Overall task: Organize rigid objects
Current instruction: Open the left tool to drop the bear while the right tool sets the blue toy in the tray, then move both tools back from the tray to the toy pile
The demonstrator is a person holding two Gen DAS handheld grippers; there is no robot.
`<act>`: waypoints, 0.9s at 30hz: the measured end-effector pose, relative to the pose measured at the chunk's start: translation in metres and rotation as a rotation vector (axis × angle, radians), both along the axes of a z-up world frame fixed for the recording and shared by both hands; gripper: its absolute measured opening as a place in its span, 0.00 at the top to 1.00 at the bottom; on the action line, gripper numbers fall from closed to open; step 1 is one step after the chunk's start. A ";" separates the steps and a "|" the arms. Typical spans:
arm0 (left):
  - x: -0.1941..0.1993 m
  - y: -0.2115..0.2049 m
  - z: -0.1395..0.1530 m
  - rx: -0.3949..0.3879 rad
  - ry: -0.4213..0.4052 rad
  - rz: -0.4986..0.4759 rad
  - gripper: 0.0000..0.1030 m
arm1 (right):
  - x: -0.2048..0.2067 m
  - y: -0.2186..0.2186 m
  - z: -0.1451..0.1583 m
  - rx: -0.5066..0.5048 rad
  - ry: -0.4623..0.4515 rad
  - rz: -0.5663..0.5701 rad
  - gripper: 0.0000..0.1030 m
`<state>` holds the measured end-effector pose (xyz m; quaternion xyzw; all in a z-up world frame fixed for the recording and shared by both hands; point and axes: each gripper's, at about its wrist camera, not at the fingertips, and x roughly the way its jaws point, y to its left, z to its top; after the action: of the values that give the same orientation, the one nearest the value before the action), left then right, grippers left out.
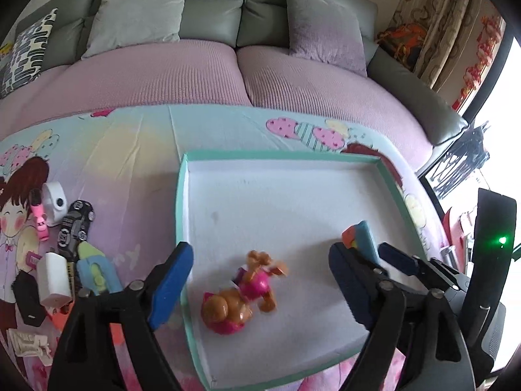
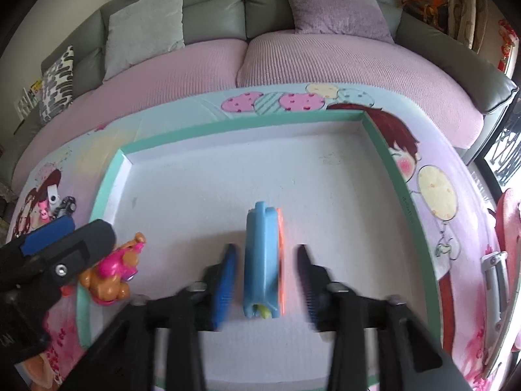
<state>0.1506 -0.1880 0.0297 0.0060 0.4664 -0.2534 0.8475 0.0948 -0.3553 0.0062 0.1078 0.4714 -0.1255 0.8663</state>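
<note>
1. Lying on its side in the white-floored tray [image 1: 228,155], near the front-left wall: brown-and-pink toy puppy [image 1: 242,295]. Slightly blurred in the left wrist view.
2. L gripper [image 1: 257,283]: jaws wide apart, straddling the tray's left wall. One blue pad outside the wall, the other over the tray floor; puppy sits between them, no contact seen.
3. R gripper [image 2: 267,280]: jaws apart, one on each side of blue toy block [image 2: 262,260] w/ orange face on its right. Narrow gaps visible on both sides, so block is not clamped. Block rests on tray floor, front-centre in the right wrist view; yellow-green bit shows at its near end.
4. Tray: teal rim, sits on table covered w/ cartoon-print cloth [image 1: 130,150] (girl figures, balloons).
5. Left of tray, on the cloth, loose items in a cluster: black toy car [image 1: 76,228], pink figure [image 1: 40,218], white round item [image 1: 55,200], white plug-type block [image 1: 53,280], black box [image 1: 27,299], blue-and-yellow toy [image 1: 94,270].
6. Writing: pink script on cloth near the L jaw reads partly "ny"; rest hidden. Small dark print along the tray's right outer side, too small to read. No brand marks legible.
7. Behind table: grey sofa [image 2: 247,16] w/ lilac seat cover, grey and lilac cushions.
</note>
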 end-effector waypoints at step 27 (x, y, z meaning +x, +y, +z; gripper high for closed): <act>-0.065 0.165 0.042 -0.027 -0.193 0.413 0.00 | -0.063 0.051 0.040 0.032 -0.172 -0.013 0.00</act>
<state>0.0854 -0.0235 0.0718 -0.0768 0.3710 -0.0788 0.9221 0.0321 -0.3046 0.0466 0.1350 0.3967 -0.1139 0.9008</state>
